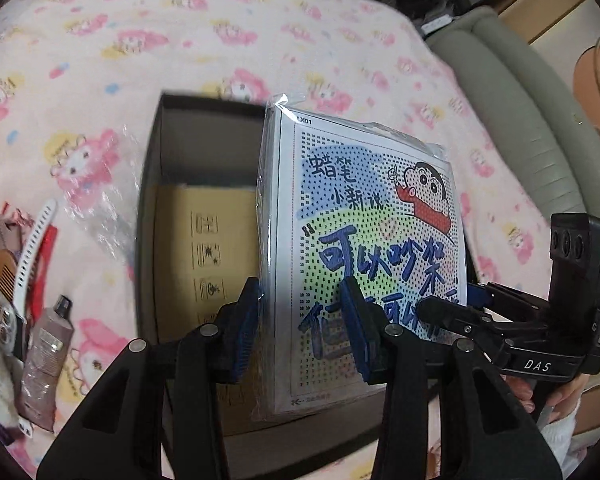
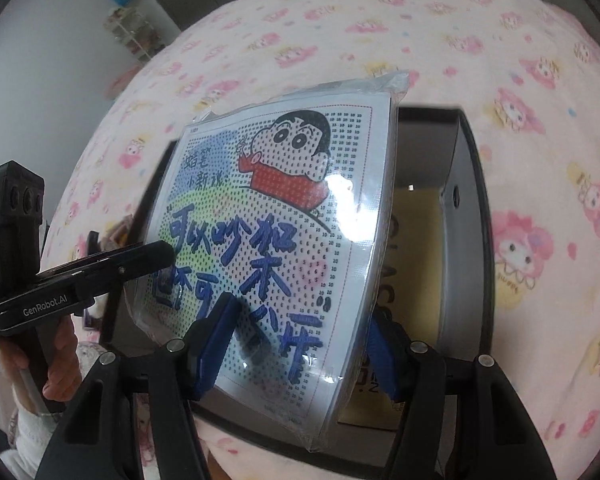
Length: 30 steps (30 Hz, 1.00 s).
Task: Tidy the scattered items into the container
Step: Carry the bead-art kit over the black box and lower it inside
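A flat cartoon picture pack in a clear plastic sleeve hangs tilted over an open dark box on the pink blanket. My left gripper is shut on the pack's lower left edge, one blue pad on the printed face and one behind. My right gripper is shut on the same pack at its lower right edge, above the box. In the right wrist view the left gripper's black finger touches the pack's left side. A brown cardboard piece lies in the box.
Left of the box on the blanket lie a white hair clip, a grey tube, a wooden comb and other small items. A grey padded edge runs along the right.
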{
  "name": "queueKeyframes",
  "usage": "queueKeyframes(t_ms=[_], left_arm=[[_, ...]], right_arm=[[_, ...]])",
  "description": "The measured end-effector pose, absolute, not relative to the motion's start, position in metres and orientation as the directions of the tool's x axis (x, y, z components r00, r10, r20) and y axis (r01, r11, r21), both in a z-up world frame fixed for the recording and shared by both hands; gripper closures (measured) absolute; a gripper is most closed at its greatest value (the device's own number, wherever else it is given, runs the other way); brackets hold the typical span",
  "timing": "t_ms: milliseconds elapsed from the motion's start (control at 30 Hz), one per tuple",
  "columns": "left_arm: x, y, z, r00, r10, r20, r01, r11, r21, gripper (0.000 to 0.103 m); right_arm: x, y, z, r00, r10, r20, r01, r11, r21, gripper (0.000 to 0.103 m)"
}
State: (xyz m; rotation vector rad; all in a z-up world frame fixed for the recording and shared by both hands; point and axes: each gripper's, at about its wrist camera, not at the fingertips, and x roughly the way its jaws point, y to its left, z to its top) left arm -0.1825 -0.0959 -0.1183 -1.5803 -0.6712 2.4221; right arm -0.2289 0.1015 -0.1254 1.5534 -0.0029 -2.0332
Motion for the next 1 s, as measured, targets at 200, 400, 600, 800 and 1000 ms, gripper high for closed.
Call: queueKeyframes(t_ms=[200, 400, 600, 800, 1000], left_arm=[[-0.178, -0.071, -0.128, -0.408, 0.288, -0.867, 0.072, -0.936, -0.345, 0.058], [-0.18, -0.064, -0.142, -0.364, 0.23, -0.903, 0.062, -0.961, -0.27, 0.058], [-0.182, -0.057, -0.152, -0.295, 0.208, -0.933, 0.049, -0.971, -0.232, 0.052], [-0.179, -0.059, -0.15, -0.295, 0.245, -0.924, 0.051, -0.961, -0.271, 0.048], [-0.173, -0.061, -0.145, -0.314, 0.264, -0.912, 0.043, -0.956, -0.291, 0.048]], right_arm=[[-0.229, 0.091, -0.146, -0.123, -0.391, -0.912, 0.435, -0.847, 0.305, 0.044], [-0.221, 0.07, -0.163, -0.13, -0.297, -0.946, 0.476, -0.856, 0.203, 0.04], [-0.221, 0.058, -0.181, -0.077, -0.281, -0.957, 0.476, -0.853, 0.212, 0.036], [-0.22, 0.053, -0.173, -0.09, -0.293, -0.952, 0.468, -0.856, 0.219, 0.036], [-0.214, 0.046, -0.163, -0.126, -0.288, -0.949, 0.505, -0.842, 0.189, 0.039]])
